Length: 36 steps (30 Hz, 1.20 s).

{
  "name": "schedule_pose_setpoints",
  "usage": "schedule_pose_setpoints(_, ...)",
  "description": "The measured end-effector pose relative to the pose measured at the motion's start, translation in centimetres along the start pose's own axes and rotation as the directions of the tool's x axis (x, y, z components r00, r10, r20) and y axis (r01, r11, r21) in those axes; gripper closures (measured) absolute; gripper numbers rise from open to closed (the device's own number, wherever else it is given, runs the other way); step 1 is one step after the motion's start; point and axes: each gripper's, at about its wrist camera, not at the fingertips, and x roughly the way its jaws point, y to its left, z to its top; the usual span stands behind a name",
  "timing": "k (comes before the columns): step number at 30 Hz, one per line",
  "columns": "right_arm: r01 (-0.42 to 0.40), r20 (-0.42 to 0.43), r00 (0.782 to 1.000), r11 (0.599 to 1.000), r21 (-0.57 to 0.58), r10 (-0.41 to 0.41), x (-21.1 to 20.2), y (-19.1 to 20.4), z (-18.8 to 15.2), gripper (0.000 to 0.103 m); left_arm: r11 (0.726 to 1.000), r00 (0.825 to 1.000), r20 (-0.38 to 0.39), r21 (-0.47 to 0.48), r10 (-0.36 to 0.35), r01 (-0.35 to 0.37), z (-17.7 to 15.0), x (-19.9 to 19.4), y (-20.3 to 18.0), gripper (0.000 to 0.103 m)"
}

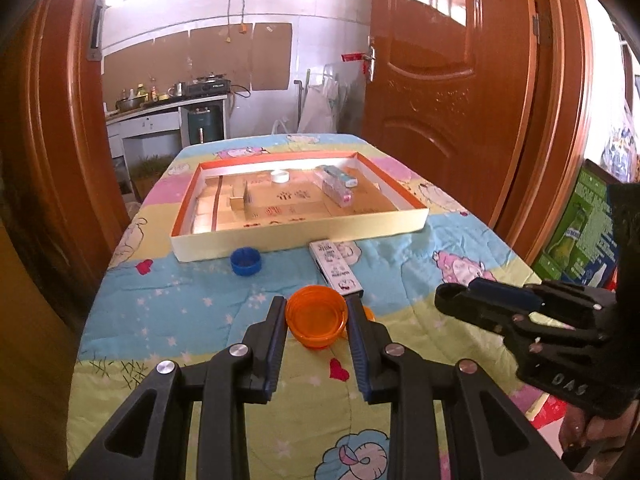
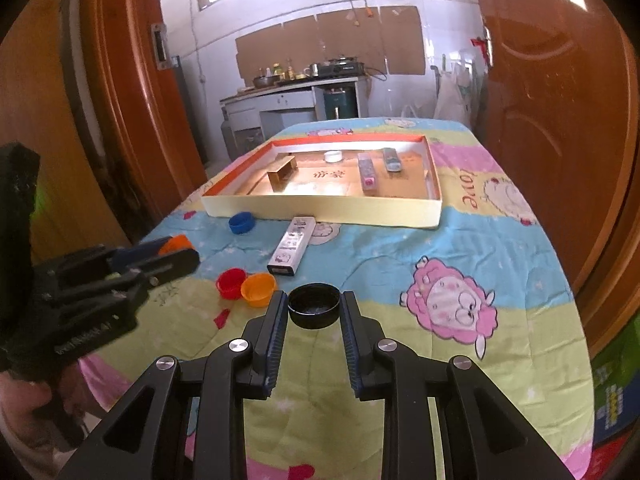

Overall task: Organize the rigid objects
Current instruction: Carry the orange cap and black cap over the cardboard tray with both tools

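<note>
1. My left jaws (image 1: 317,316) clamp a large orange cap (image 1: 316,315), open side up, low in the centre of the left wrist view; each pad presses its rim.
2. My right jaws (image 2: 314,310) grip a black cap (image 2: 314,310) the same way, low centre in the right wrist view. In the left view those jaws (image 1: 452,300) enter from the right edge, and the black cap between them is hard to make out.
3. Behind my left jaws a sliver of another orange cap (image 1: 369,313) peeks out, mostly hidden. The right view shows it whole (image 2: 258,289), touching a red cap (image 2: 231,283) at centre left.
4. Just above lies a white printed box (image 2: 291,251), its print too small to read.
5. A blue cap (image 2: 242,223) sits near the tray's front wall.
6. The shallow cardboard tray (image 2: 320,210) fills the upper centre, holding a white cap (image 2: 333,156), a small upright card box (image 2: 282,172) and two long packets (image 2: 368,172), on the quilt-covered worktop (image 2: 440,252).
7. A hand (image 2: 24,404) at the lower left edge is cut off.
</note>
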Motion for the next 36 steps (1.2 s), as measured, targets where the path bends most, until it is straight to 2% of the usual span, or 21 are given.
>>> schedule_pose_setpoints(7,0.021,-0.088,0.996,1.000,-0.020,-0.023,2.5,-0.3,-1.8,0.076,0.999,1.000,-0.013,-0.032,-0.008,0.008,-0.4,0.5,1.3,0.073)
schedule_pose_setpoints(10,0.023,-0.086,0.996,0.999,-0.032,-0.026,2.8,-0.2,-2.1,0.074,0.999,1.000,-0.023,-0.044,-0.013,0.012,-0.7,0.9,1.7,0.073)
schedule_pose_setpoints(13,0.021,-0.113,0.993,0.999,-0.029,-0.025,3.4,-0.2,-2.2,0.061,0.998,0.999,-0.027,-0.057,-0.018,0.016,-0.9,1.2,2.1,0.073)
schedule_pose_setpoints(16,0.004,-0.110,0.994,0.999,-0.037,-0.009,3.6,0.0,-1.9,0.055,0.998,0.999,-0.029,-0.067,-0.020,0.018,-1.1,1.3,2.5,0.073)
schedule_pose_setpoints(20,0.027,-0.117,0.993,0.996,-0.080,-0.037,4.2,0.7,-1.6,0.055,0.997,0.999,-0.031,-0.076,-0.019,0.017,-1.2,1.3,2.9,0.073)
schedule_pose_setpoints(24,0.019,-0.118,0.993,0.997,-0.071,-0.028,4.4,0.7,-1.5,0.057,0.996,0.999,-0.031,-0.083,-0.018,0.016,-1.3,1.3,3.2,0.073)
schedule_pose_setpoints(27,0.039,-0.117,0.992,0.996,-0.076,-0.047,4.4,0.7,-1.5,0.072,0.996,0.999,-0.034,-0.085,-0.024,0.021,-1.4,1.4,3.2,0.073)
schedule_pose_setpoints(36,0.015,-0.088,0.996,0.998,-0.055,-0.020,3.3,0.7,-0.4,0.073,0.998,0.999,-0.033,-0.059,-0.025,0.023,-0.3,1.5,2.5,0.073)
